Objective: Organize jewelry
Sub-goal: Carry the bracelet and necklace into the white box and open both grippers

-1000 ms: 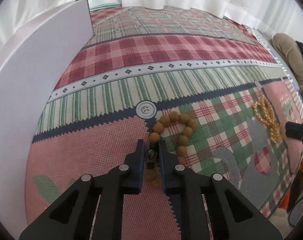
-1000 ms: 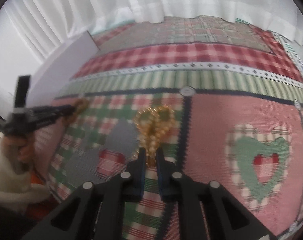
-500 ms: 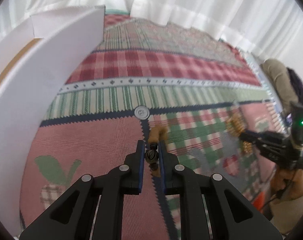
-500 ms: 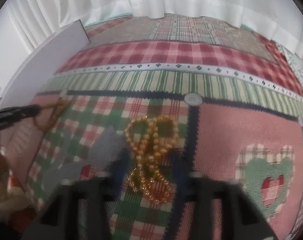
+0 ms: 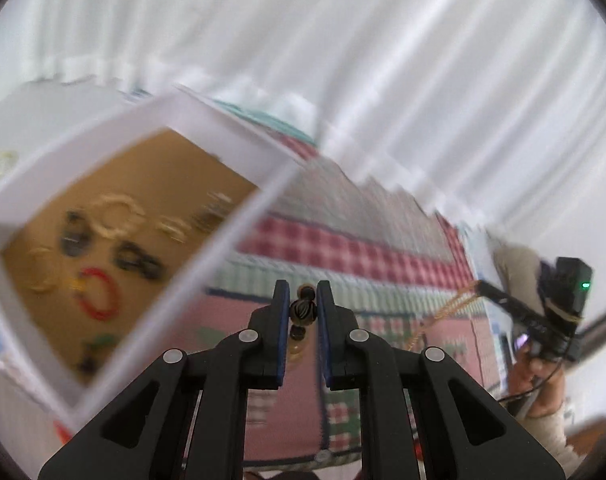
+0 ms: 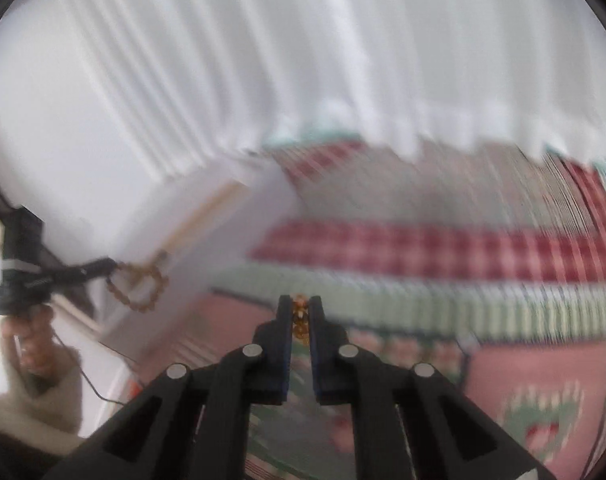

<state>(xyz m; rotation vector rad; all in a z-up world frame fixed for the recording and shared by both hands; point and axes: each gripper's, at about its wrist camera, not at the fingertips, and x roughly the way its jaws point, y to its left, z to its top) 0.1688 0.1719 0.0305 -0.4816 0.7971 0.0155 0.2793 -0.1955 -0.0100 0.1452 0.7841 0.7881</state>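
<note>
Your left gripper (image 5: 303, 304) is matt black plastic with shiny metal pins. Between its fingers sits a smooth, glossy striped bead (image 5: 302, 311). To its left is a white box (image 5: 231, 136), smooth and matt like card, with a brown paper-like floor. Under both grippers lies a soft woven cloth (image 5: 343, 248). Your right gripper (image 6: 299, 316) pinches shiny gold beads (image 6: 300, 317). Behind hang thin white curtains (image 6: 303, 60).

Soft daylight through the white curtains (image 5: 383, 60) washes both my views bright; motion blur smears the quilt (image 6: 443, 248), and fisheye bending curves every edge.
</note>
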